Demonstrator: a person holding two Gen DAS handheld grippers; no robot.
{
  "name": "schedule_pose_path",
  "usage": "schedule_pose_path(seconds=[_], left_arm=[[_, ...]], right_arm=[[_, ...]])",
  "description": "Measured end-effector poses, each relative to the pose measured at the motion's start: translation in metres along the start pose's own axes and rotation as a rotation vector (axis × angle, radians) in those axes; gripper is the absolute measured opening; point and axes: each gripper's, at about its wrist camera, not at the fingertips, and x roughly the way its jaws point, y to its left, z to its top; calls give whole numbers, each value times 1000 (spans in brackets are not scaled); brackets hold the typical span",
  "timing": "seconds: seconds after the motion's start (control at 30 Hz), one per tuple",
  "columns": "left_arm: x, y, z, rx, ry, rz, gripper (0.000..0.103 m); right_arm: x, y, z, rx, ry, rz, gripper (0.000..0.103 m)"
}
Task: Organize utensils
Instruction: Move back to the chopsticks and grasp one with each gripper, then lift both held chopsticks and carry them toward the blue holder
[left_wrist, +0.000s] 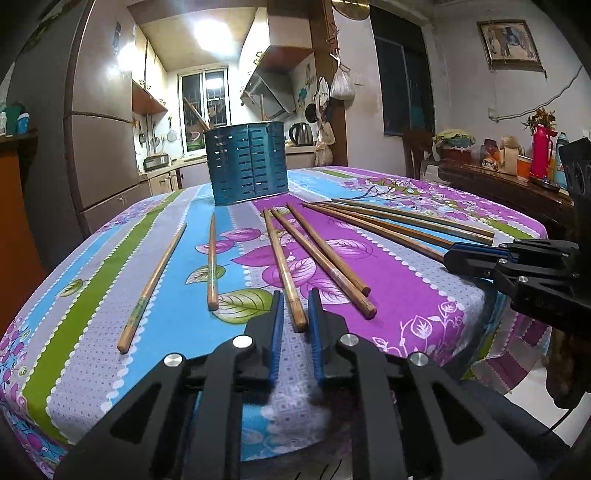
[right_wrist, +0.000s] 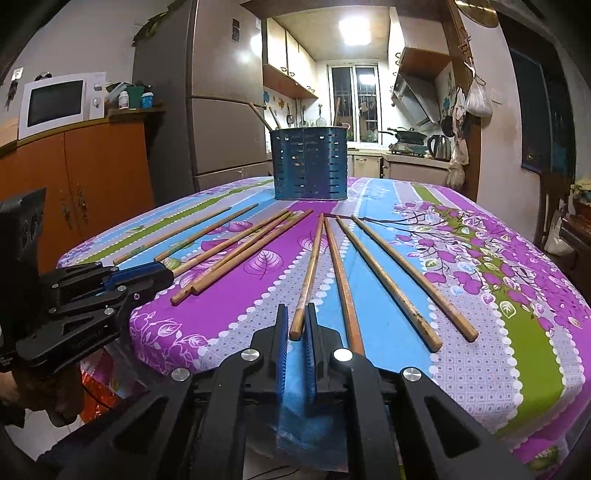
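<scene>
So there's a counter (left_wrist: 406, 295) under a loud purple, blue and green floral cloth, with a kitchen in the background. Toward the far side stands a blue slotted utensil holder (left_wrist: 246, 162), and a few sticks already poke out of its top. In front of it, loose wooden chopsticks (right_wrist: 388, 273) are fanned out flat on the cloth, thick ends toward the near edge. The left gripper (left_wrist: 297, 317) has its jaws nearly pressed together, pinching the thick end of one chopstick (left_wrist: 284, 269) from the middle bunch. The right gripper (right_wrist: 297, 325) is doing the same: jaws squeezed in on the end of another chopstick (right_wrist: 310, 273) right by the near edge. Both pinched sticks look to be lying on the cloth.
</scene>
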Motion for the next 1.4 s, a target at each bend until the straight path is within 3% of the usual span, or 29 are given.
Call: schedule_pose_path(seconds=[0.67, 1.03, 1.4], left_arm=[[-7, -2, 5, -13, -30, 19, 7], [-38, 7, 56, -14, -176, 28, 6], [-30, 20, 128, 14, -299, 36, 5]], right_arm=[[-18, 1, 4, 9, -86, -31, 8], [-54, 3, 59, -61, -216, -15, 8], [-54, 1, 138, -158, -307, 30, 8]])
